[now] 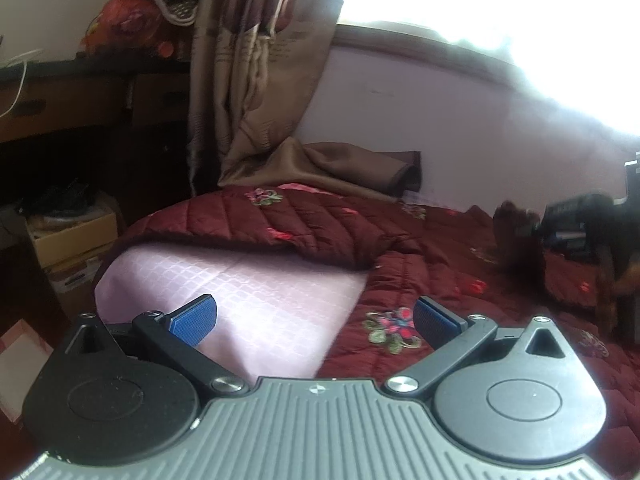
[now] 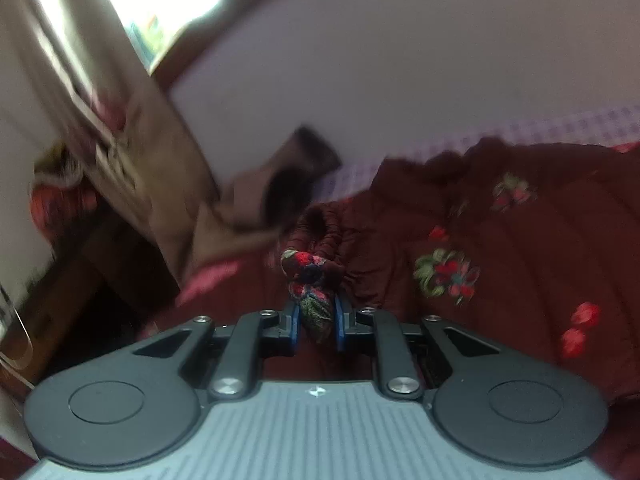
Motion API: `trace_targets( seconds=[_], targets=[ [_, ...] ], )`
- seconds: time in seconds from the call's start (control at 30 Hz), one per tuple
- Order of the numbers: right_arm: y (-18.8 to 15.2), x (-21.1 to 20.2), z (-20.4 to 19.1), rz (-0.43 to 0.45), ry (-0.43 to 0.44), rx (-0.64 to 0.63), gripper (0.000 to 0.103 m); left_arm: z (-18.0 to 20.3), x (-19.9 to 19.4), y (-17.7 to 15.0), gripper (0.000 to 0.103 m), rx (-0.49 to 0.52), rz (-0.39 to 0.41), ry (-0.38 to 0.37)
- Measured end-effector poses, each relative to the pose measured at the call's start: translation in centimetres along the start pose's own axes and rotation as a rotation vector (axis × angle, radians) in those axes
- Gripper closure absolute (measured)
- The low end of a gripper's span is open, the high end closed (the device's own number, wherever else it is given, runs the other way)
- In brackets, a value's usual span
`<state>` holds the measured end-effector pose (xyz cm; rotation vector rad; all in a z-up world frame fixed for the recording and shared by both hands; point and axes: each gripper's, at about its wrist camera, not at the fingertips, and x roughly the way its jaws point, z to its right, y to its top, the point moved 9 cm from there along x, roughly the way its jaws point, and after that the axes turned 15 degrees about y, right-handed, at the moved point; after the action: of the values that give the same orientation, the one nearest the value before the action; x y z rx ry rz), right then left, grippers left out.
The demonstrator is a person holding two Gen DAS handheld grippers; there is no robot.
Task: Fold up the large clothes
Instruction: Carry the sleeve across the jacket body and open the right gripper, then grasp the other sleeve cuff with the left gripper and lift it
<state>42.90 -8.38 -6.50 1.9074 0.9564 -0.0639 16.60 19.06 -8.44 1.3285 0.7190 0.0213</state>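
A large dark red quilted garment (image 1: 320,224) with embroidered flowers lies spread on a bed with a pink checked sheet (image 1: 248,292). My left gripper (image 1: 314,320) is open and empty, held above the garment's near edge and the bare sheet. My right gripper (image 2: 316,316) is shut on a bunched fold of the red garment (image 2: 316,276) and holds it lifted. The right gripper also shows at the right edge of the left wrist view (image 1: 580,224), blurred.
A brown curtain (image 1: 256,80) hangs at the bed's far side, its hem lying on the bed. A dark desk (image 1: 92,92) stands at the left with cardboard boxes (image 1: 72,248) on the floor below. A pale wall (image 1: 440,120) and a bright window lie behind.
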Motion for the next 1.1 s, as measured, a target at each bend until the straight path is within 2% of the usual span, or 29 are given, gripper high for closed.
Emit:
trace_targets(
  seconds=[0.17,0.33,0.43,0.47,0.5,0.53,0.57,0.63,0.7,0.77,0.87,0.93,1.0,1.1],
  targets=[
    [-2.4,2.9,-1.8,-0.104,-0.080,-0.199,0.087,-0.9,1.2,0.2,0.000,-0.032,-0.027,0.007],
    [-5.3,5.3,-3.1,-0.217,-0.162,-0.418,0.084,-1.9,2.9,0.9,0.000,-0.078,-0.054,-0.026],
    [-6.9,6.0,-4.4,-0.249,-0.194,-0.573,0.063,-3.2,4.4,1.8,0.000,-0.135,-0.074,-0.032],
    [-7.5,6.1,-4.8,-0.249,-0.208,-0.626,0.051,-3.8,5.0,2.1,0.000,-0.155,-0.077,-0.029],
    [-7.9,6.1,-5.1,-0.244,-0.232,-0.672,0.046,-4.5,5.7,2.4,0.000,-0.175,-0.076,-0.018],
    [-8.0,5.9,-5.4,-0.237,-0.254,-0.703,0.045,-5.4,6.4,2.8,0.000,-0.192,-0.069,0.004],
    [-7.9,5.5,-5.6,-0.219,-0.264,-0.709,0.044,-6.5,7.1,3.2,0.000,-0.213,-0.068,0.025],
    [-7.4,4.3,-6.4,-0.163,-0.211,-0.651,0.043,-8.6,8.7,3.7,0.001,-0.252,-0.098,0.045],
    [-6.9,2.9,-7.3,-0.119,-0.152,-0.594,0.037,-10.4,10.5,3.8,0.002,-0.326,-0.170,0.024],
    [-6.7,1.9,-8.3,-0.096,-0.141,-0.588,0.033,-12.0,12.2,3.9,0.005,-0.400,-0.223,0.010],
    [-7.4,0.7,-9.5,-0.099,-0.098,-0.577,0.032,-13.9,14.5,4.1,0.014,-0.479,-0.264,-0.005],
    [-8.0,0.5,-10.2,-0.111,-0.090,-0.580,0.032,-15.5,16.0,4.2,0.014,-0.535,-0.281,0.017],
    [-8.6,-0.1,-10.7,-0.123,-0.074,-0.592,0.032,-17.6,17.3,4.0,0.014,-0.636,-0.302,0.033],
    [-9.1,-1.0,-11.3,-0.124,-0.072,-0.618,0.032,-19.9,18.8,3.1,0.007,-0.724,-0.378,0.025]
  ],
)
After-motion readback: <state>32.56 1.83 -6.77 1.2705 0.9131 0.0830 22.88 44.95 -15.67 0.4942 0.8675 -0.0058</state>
